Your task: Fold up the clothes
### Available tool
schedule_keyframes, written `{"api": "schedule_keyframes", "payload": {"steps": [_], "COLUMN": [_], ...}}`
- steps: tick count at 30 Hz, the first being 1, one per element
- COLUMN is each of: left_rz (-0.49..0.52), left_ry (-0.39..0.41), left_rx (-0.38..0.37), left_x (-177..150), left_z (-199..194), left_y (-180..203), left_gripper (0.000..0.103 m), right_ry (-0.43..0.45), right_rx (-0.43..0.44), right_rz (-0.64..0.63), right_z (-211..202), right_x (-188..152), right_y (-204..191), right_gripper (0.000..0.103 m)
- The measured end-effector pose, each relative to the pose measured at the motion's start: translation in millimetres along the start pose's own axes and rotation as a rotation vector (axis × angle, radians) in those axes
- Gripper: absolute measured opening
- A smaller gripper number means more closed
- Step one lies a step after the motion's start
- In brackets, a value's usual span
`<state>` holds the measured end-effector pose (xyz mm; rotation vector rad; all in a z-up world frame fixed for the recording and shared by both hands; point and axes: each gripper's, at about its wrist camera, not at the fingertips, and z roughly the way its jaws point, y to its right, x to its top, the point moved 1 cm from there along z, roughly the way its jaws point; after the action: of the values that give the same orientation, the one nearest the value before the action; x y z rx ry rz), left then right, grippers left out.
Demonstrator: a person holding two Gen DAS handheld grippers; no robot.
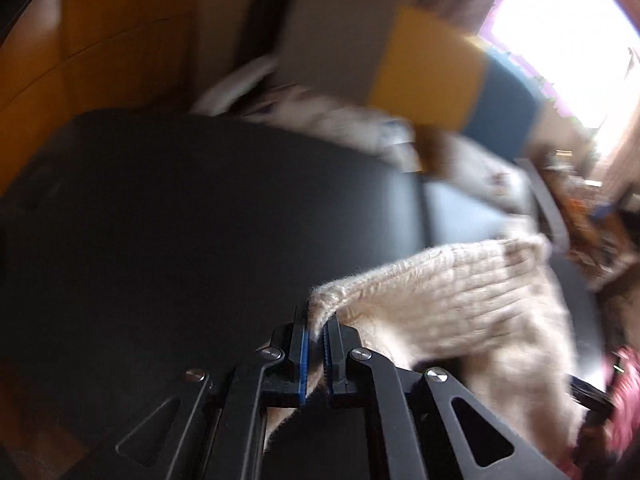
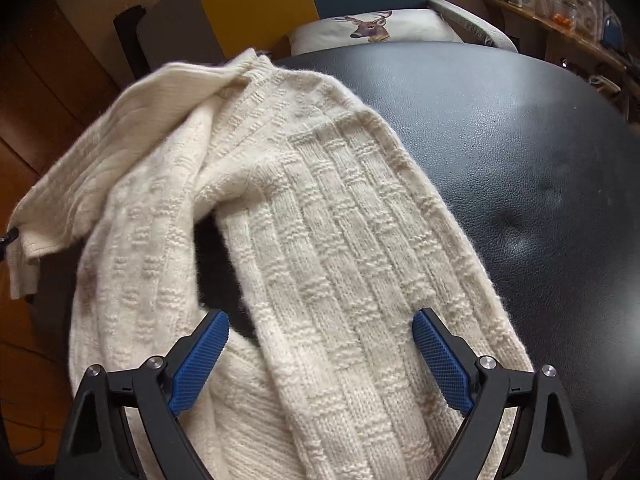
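Gripping a cream knitted sweater [image 2: 280, 216] at one edge while it lies rumpled on a black padded surface [image 2: 500, 140].

A thin corner of knit is pinched in the closed left gripper [image 1: 316, 332]; it could slip out if pulled hard, and the blurred left view suggests quick motion. The right gripper [image 2: 320, 360] is held wide open over the lower centre of the sweater, with nothing grasped. Loose fabric is draped past the surface edge at the left of the frame and may drag off. A deer-print cushion [image 2: 368, 26] is seen at upper centre, clear of the work.
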<state>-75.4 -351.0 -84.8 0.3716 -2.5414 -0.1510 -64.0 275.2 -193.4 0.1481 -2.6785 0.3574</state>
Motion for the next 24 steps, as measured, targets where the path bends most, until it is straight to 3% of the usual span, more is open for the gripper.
{"api": "schedule_keyframes", "payload": {"steps": [2,5,7,9,12,14,15,19,22,24], "left_rz": [-0.067,-0.102,-0.181,-0.233,-0.231,-0.19,-0.156,0.07,0.235,0.34], "left_ry": [-0.035,-0.118,-0.149,-0.114,-0.017,0.052,0.089,0.1,0.013,-0.031], "left_rx": [0.098,0.184,0.183,0.203,0.256,0.197,0.108,-0.082,-0.356,-0.423], "left_x": [3.6,2.7,-0.1,-0.5,-9.6,-22.5,-33.4,-74.6,-116.4,-144.3], "left_z": [23.8,52.7,55.9,41.4,5.7,-21.4,-36.1,-54.4,-49.4,-41.5], "left_y": [-28.7,-49.2,-58.5,-66.1,-56.3,-32.4,-10.1,86.4,175.1,223.7], "left_gripper": [0.004,0.006,0.008,0.015,0.016,0.013,0.013,0.014,0.014,0.014], "right_ry": [-0.015,-0.031,-0.042,-0.057,-0.082,-0.09,-0.068,0.018,0.005,-0.008], "right_rx": [-0.046,-0.075,-0.1,-0.116,-0.115,-0.095,-0.077,-0.01,0.035,0.035], "right_rz": [-0.017,-0.02,-0.031,-0.045,-0.056,-0.053,-0.049,-0.057,-0.105,-0.124], "right_z": [4.4,8.7,11.2,12.8,11.5,6.4,-0.8,-27.9,-24.7,-16.3], "right_x": [4.0,11.5,14.6,17.7,23.5,28.6,33.8,56.4,62.2,63.5], "right_y": [1.6,6.7,8.8,10.7,13.8,16.0,16.6,11.4,-8.2,-11.7], "right_gripper": [0.095,0.096,0.096,0.096,0.096,0.091,0.086,0.08,0.072,0.064]}}
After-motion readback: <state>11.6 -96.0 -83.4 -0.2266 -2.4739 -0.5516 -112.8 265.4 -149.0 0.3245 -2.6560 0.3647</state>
